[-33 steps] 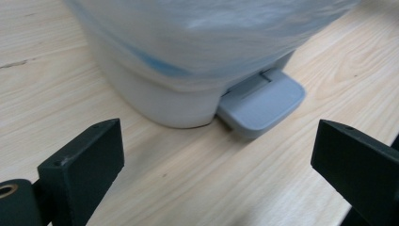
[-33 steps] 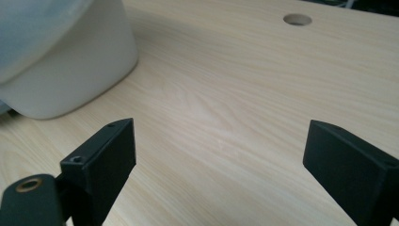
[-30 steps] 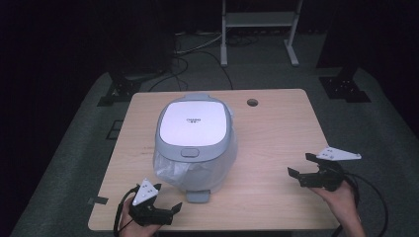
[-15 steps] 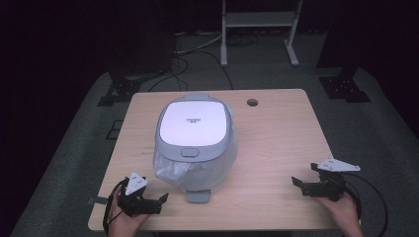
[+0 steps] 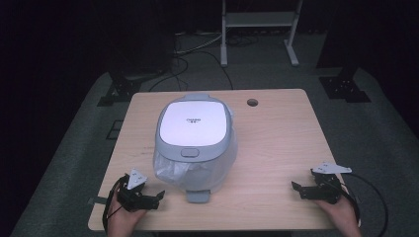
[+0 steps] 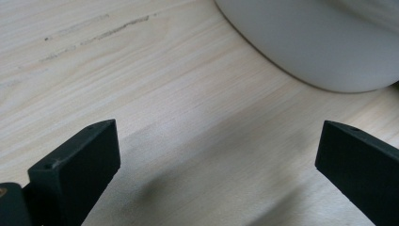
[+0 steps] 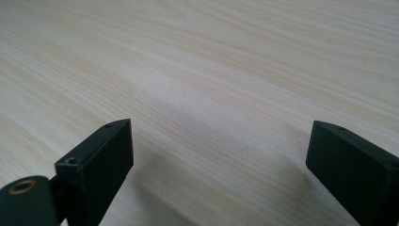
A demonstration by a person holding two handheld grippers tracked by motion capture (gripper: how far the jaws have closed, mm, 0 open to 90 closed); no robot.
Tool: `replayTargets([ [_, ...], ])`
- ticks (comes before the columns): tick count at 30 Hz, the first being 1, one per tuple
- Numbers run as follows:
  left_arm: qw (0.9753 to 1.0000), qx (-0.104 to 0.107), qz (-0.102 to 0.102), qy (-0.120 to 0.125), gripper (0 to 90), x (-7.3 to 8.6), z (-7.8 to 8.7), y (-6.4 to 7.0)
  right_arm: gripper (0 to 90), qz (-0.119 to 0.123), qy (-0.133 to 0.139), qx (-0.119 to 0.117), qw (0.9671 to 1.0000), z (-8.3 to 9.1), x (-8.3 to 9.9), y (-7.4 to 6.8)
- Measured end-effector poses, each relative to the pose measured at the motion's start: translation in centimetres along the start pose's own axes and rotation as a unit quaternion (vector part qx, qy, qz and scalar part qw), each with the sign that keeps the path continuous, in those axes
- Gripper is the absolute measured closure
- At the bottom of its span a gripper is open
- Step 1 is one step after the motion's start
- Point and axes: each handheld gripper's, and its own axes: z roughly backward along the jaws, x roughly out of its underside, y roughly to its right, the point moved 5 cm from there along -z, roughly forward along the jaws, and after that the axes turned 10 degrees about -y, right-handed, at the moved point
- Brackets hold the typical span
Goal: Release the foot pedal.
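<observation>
A white and grey rice cooker (image 5: 195, 143) with its lid down stands mid-table, with crinkled clear plastic on its front lower left. My left gripper (image 5: 157, 195) rests low at the near left edge, open and empty, pointing right toward the cooker's base. In the left gripper view, the left gripper (image 6: 216, 150) has its jaws wide apart over bare wood, and the cooker's rounded base (image 6: 320, 42) lies just ahead. My right gripper (image 5: 299, 189) sits open at the near right edge, pointing left. The right gripper (image 7: 219, 150) holds nothing over the wood.
The light wooden table (image 5: 276, 143) has a round cable hole (image 5: 252, 102) at its far side. A grey tab (image 5: 197, 196) juts from the cooker's front base. Dark floor, cables and a white stand (image 5: 257, 29) lie beyond the table.
The right gripper has drawn back toward the near table edge. The left gripper shifted slightly left and settled low. The cooker has not moved.
</observation>
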Motion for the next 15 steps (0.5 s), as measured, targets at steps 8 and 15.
replayTargets([
  [8, 0.9999, 0.011, 0.005, -0.007, 0.0, 0.4, -1.07, 0.06, 1.7, 0.005, -0.021, -0.001, 0.9998, -0.39, 0.05, -0.15],
  [15, 0.9994, 0.031, 0.006, -0.011, 0.0, 0.41, -1.19, 0.06, 1.7, 0.005, -0.021, -0.001, 0.9998, -0.39, 0.05, -0.15],
])
